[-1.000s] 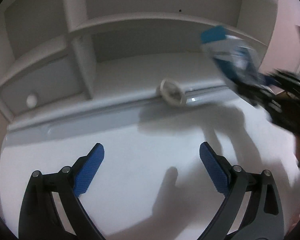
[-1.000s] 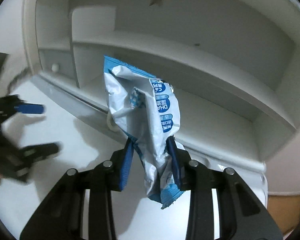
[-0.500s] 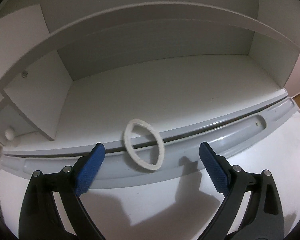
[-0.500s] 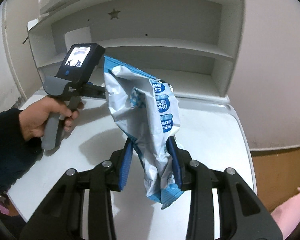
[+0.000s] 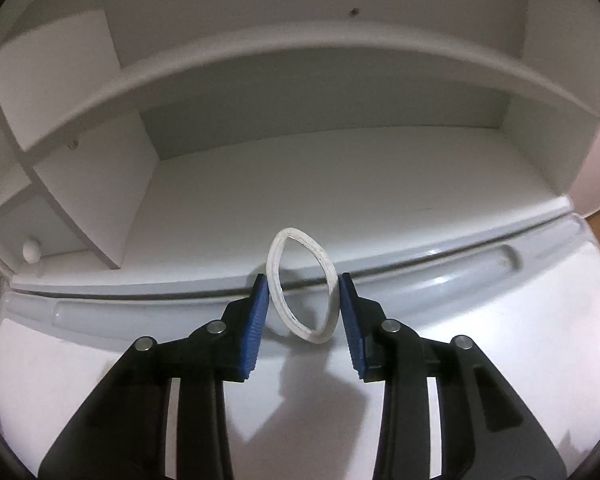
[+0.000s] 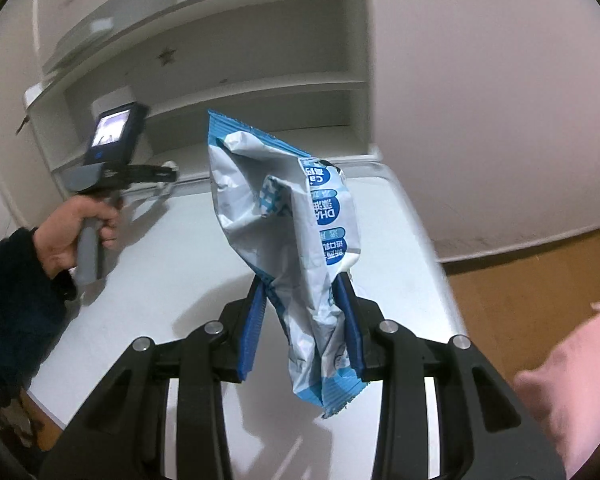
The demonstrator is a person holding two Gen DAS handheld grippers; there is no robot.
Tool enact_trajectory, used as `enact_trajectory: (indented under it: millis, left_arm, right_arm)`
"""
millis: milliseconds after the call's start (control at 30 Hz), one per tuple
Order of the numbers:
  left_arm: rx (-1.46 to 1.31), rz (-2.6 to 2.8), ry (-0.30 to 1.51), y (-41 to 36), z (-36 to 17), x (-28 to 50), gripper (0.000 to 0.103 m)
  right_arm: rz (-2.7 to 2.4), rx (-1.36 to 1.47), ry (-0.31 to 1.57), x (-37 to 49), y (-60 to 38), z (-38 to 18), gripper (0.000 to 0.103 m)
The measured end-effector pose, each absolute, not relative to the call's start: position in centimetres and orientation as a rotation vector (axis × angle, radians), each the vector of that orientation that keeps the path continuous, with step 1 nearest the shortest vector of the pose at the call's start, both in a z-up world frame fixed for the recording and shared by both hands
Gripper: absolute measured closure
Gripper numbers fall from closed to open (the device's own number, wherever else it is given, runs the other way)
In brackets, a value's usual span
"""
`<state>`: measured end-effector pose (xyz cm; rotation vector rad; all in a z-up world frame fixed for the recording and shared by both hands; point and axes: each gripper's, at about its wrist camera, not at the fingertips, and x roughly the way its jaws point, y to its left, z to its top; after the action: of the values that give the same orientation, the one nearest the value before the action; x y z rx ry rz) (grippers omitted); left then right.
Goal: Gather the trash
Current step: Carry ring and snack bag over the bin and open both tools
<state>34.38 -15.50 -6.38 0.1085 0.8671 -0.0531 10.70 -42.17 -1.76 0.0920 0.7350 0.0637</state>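
Observation:
A white ring stands on edge across the grey groove at the back of the white desk. My left gripper has its jaws closing on it; both blue pads touch its sides and the ring looks squeezed narrower. My right gripper is shut on a crumpled blue-and-white snack bag, held upright above the desk. In the right wrist view a hand holds the left gripper at the shelf edge.
A white hutch with shelves and side cubbies rises behind the groove. A small round knob sits at the lower left cubby. Wooden floor lies past the desk's right edge, with pink cloth at the near right.
The left gripper moved up to the ring and its jaws came in from wide open onto it. The right gripper swung away to the right with the bag, rolling as it went.

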Motion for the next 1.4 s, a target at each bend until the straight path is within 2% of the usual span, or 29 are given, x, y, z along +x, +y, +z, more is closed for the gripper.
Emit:
enact_trajectory:
  millis: [200,367,733,1033,1233,1400]
  left_arm:
    - [0.154,-0.212,0.798,-20.9,-2.8,27.8,0.068]
    - [0.198,-0.464,0.743,-29.2,-1.1,18.3,0.068]
    - [0.323,-0.993,0.746,-47.4,-3.2,-3.4,0.068]
    - [0.425,-1.096,0.852,-53.0,-10.3,-7.1,0.068]
    - [0.459,-1.094,0.896,-55.6,-12.8,-6.7,0.068]
    - [0.475,-1.1,0.907,-54.5,-13.2,-6.2,0.068]
  right_arm:
    - [-0.138,0.214,0.711,4.2,-48.9,-1.3,0.067]
    - [-0.371,0.322,0.735,-3.4,-55.2,-3.2,0.067]
    - [-0.687,0.546,0.901,-13.9,-65.1,-11.8,0.067]
    - [-0.733,0.675,1.088,-15.6,-69.7,-20.3,0.067]
    - [-0.728,0.705,1.145,-15.7,-70.5,-23.2,0.067]
    - [-0.725,0.728,1.147,-16.1,-71.0,-23.8,0.066]
